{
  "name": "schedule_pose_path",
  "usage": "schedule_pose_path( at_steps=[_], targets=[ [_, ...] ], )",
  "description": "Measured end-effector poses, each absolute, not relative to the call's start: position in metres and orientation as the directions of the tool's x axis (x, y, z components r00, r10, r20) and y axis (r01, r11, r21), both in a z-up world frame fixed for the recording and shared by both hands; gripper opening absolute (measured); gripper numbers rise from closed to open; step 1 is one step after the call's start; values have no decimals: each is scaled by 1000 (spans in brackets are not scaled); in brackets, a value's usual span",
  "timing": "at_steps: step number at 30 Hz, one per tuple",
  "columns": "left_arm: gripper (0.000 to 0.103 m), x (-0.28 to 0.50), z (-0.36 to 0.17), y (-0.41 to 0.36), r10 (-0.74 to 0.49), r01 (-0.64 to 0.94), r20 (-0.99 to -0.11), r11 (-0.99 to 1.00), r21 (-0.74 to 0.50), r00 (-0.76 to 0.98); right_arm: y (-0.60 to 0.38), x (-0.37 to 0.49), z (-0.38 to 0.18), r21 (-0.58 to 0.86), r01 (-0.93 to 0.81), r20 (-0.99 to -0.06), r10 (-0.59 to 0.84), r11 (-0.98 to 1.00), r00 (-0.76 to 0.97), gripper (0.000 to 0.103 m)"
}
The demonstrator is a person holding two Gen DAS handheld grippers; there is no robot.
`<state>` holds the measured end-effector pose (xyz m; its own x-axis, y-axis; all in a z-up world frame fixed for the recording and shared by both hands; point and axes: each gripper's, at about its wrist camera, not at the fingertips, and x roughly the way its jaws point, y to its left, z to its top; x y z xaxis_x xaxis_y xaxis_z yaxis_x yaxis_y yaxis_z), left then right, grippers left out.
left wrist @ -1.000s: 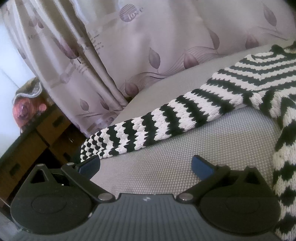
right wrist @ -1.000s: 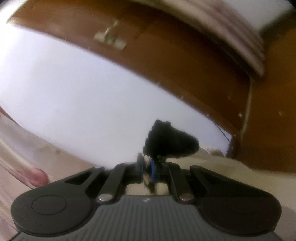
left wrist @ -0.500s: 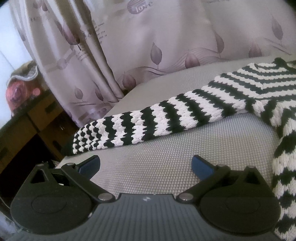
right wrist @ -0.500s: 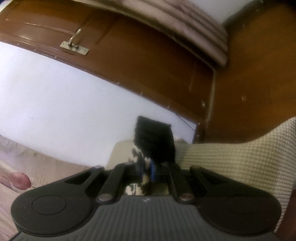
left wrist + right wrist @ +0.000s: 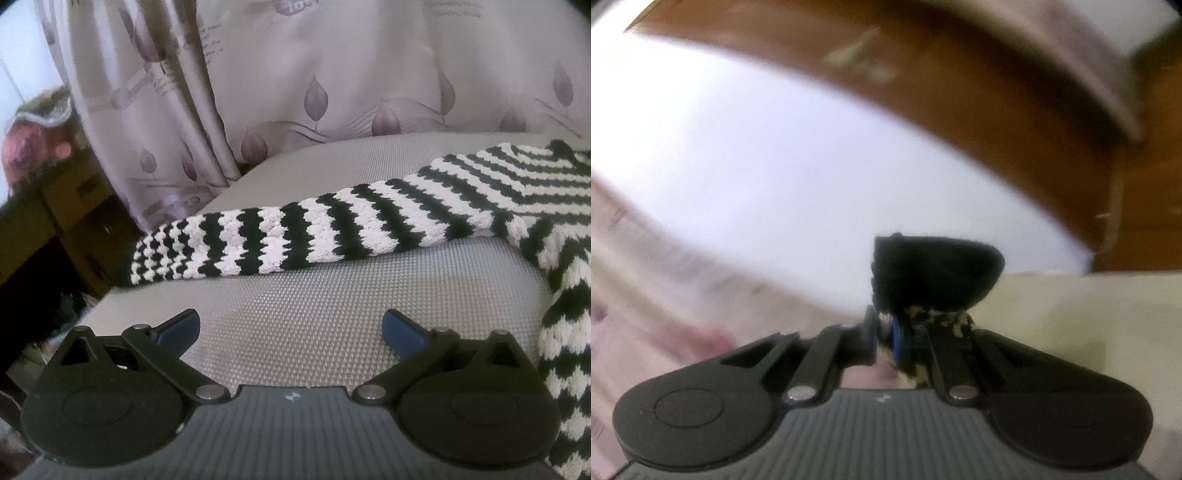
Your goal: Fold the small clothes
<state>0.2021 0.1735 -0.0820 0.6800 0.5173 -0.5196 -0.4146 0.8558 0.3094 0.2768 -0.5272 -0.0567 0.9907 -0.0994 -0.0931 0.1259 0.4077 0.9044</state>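
Left gripper (image 5: 291, 328): level, low over the grey cushion (image 5: 295, 325), jaws wide apart, holding nothing. Bare weave ahead to 12 o'clock.

Striped knit garment (image 5: 369, 225): sleeve lies across the cushion from 10 to 2 o'clock, cuff at the cushion's left edge; body at 3 o'clock.

Right gripper (image 5: 884, 334): tilted upward, jaws clamped on a black knit edge (image 5: 934, 273); view blurred.

Curtain (image 5: 332, 74): behind the cushion, 12 o'clock.

black-and-white striped sweater (image 5: 369, 225), leaf-print mauve curtain (image 5: 332, 74)
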Motion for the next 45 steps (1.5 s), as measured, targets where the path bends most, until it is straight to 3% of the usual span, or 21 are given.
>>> schedule_pose_path(
  at_steps=[4, 9, 18, 27, 30, 31, 32, 34, 39, 42, 45],
  targets=[
    [103, 201, -81, 182, 486, -419, -546, 872, 253, 682, -450, 337, -22, 883, -19, -10, 60, 470, 998, 8],
    [103, 200, -80, 191, 451, -423, -573, 886, 192, 685, -340, 396, -23, 872, -172, 48, 270, 459, 962, 8],
    [103, 198, -81, 204, 393, -425, -604, 900, 97, 694, -159, 451, -87, 878, -194, -74, 524, 437, 848, 8],
    [103, 198, -82, 207, 362, -415, -610, 908, 60, 704, -80, 452, -128, 771, -218, -230, 580, 599, 782, 10],
    [103, 198, -82, 207, 363, -416, -610, 907, 59, 704, -65, 453, -129, 711, -254, -271, 589, 656, 761, 24],
    [103, 198, -82, 207, 363, -417, -610, 907, 58, 704, -60, 452, -129, 685, -271, -281, 589, 676, 758, 40],
    [103, 198, -82, 207, 364, -418, -610, 907, 58, 704, -54, 451, -129, 658, -293, -292, 593, 694, 750, 65],
    [103, 198, -82, 206, 365, -419, -610, 906, 58, 703, -44, 442, -125, 618, -334, -308, 610, 712, 730, 89],
    [103, 198, -82, 206, 362, -418, -613, 907, 57, 702, -49, 400, -104, 505, -423, -302, 613, 752, 730, 89],
    [103, 198, -81, 208, 350, -411, -613, 910, 44, 709, -71, 371, -100, 541, -435, -276, 640, 720, 717, 89],
    [103, 188, -77, 220, 293, -399, -597, 915, -50, 747, -91, 343, -100, 531, -429, -300, 635, 731, 712, 89]
  ],
)
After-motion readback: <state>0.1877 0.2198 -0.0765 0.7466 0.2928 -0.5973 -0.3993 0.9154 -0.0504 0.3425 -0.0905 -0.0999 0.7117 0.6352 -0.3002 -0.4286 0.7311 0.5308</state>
